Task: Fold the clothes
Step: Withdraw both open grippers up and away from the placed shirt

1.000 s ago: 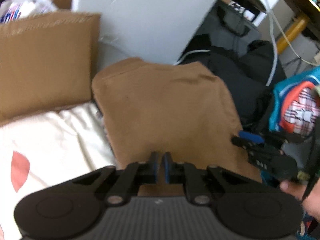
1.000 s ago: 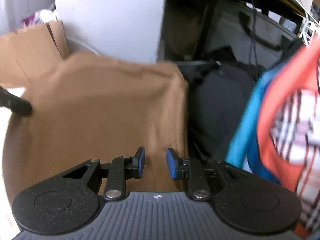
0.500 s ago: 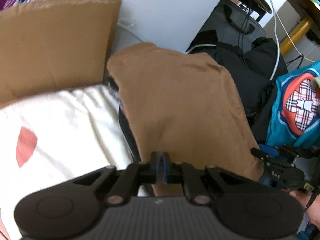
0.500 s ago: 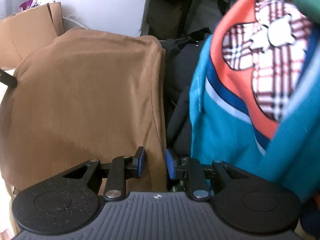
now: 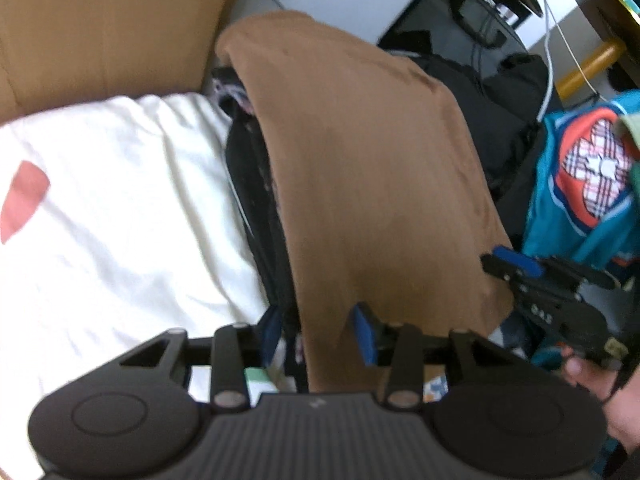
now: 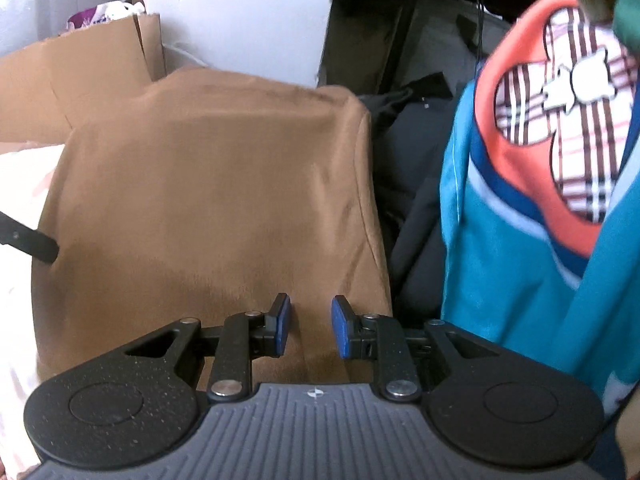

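A folded brown garment (image 5: 360, 168) (image 6: 208, 208) lies draped over a stack of dark clothes (image 5: 256, 208). My left gripper (image 5: 316, 336) is at its near edge. Its jaws are opening, and the cloth's edge runs loose between the pads without being pressed. My right gripper (image 6: 312, 326) hovers over the garment's near right corner, jaws apart, with brown cloth showing under the gap and nothing pinched. From the left wrist view the right gripper (image 5: 552, 292) shows at that corner, held by a hand (image 5: 592, 380). One left fingertip (image 6: 28, 240) pokes in at the garment's left edge.
White bedding (image 5: 100, 200) with a red patch spreads to the left. Cardboard (image 5: 100, 28) (image 6: 60, 88) stands behind it. A teal garment with an orange plaid patch (image 5: 580, 184) (image 6: 540, 200) hangs close on the right. Black bags or clothes (image 5: 500, 120) (image 6: 412, 168) fill the gap behind.
My left gripper, shut on the brown garment's near edge, has spread and released it. Both grippers sank towards the pile and the garment settled on it. The right gripper's gap is unchanged.
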{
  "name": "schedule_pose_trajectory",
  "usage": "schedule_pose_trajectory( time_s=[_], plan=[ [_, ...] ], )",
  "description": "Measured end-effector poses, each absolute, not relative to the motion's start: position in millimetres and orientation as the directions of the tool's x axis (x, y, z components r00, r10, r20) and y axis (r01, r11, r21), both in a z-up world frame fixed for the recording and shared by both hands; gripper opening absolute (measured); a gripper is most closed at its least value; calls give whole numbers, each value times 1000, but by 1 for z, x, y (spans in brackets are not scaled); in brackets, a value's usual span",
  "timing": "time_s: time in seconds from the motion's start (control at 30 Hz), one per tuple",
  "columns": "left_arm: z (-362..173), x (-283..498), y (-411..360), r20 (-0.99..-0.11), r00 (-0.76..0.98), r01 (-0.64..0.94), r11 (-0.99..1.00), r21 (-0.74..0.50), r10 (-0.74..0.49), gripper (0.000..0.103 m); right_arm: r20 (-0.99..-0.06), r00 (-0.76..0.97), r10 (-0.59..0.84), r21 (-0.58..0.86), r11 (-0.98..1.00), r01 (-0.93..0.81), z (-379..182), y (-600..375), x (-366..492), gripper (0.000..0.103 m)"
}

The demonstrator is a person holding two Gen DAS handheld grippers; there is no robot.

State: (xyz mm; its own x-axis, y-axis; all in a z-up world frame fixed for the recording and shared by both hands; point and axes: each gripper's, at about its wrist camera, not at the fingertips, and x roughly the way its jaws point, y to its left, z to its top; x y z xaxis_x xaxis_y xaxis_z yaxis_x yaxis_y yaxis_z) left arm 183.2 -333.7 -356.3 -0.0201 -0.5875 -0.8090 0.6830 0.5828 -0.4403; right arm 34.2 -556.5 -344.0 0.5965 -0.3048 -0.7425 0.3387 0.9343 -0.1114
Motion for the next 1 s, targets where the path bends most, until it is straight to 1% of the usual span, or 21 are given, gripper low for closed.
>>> schedule_pose_trajectory(
  time_s=[0.1, 0.23, 0.37, 0.53, 0.63, 0.73, 0.77, 0.8, 0.83, 0.87, 0.9, 0.93, 0.97, 1.0],
  plan=[
    [-362, 178, -331, -802, -45, 681, 569, -460, -595, 30, -747, 590, -307, -111, 932, 345, -348, -558, 29, 28],
    [-365, 174, -329, -804, -60, 685, 562, -464, -591, 25, -759, 576, -304, -113, 932, 343, -351, -560, 20, 28],
    [-366, 171, -324, -815, -77, 695, 555, -457, -575, 15, -776, 558, -295, -109, 934, 342, -353, -560, 12, 28],
    [-358, 170, -310, -836, -83, 686, 577, -443, -543, 11, -789, 546, -281, -84, 930, 358, -348, -558, 1, 29],
    [-346, 170, -295, -846, -77, 661, 608, -439, -528, 10, -783, 556, -280, -61, 923, 379, -336, -557, -6, 29],
    [-326, 173, -277, -859, -50, 646, 640, -416, -509, 15, -778, 566, -271, -34, 919, 394, -320, -555, -12, 31],
    [-320, 175, -271, -863, -40, 639, 651, -410, -504, 16, -780, 569, -262, -22, 919, 393, -314, -554, -14, 32],
    [-312, 176, -265, -866, -29, 632, 662, -403, -499, 17, -783, 570, -249, -9, 921, 390, -307, -554, -15, 38],
    [-304, 178, -259, -871, -18, 625, 674, -394, -492, 21, -785, 572, -237, 4, 922, 387, -301, -553, -16, 42],
    [-296, 179, -253, -874, -6, 621, 684, -384, -485, 29, -788, 574, -225, 18, 922, 387, -296, -553, -17, 49],
    [-287, 180, -247, -878, 7, 617, 693, -373, -478, 34, -790, 575, -214, 32, 921, 387, -291, -552, -17, 54],
    [-277, 181, -240, -882, 19, 613, 702, -362, -472, 47, -791, 576, -207, 43, 920, 390, -286, -552, -18, 56],
    [-268, 182, -234, -885, 32, 609, 711, -352, -465, 58, -792, 577, -202, 54, 917, 395, -281, -552, -20, 61],
    [-259, 184, -229, -889, 43, 601, 722, -342, -456, 62, -793, 576, -197, 63, 915, 399, -277, -551, -21, 69]
  ],
)
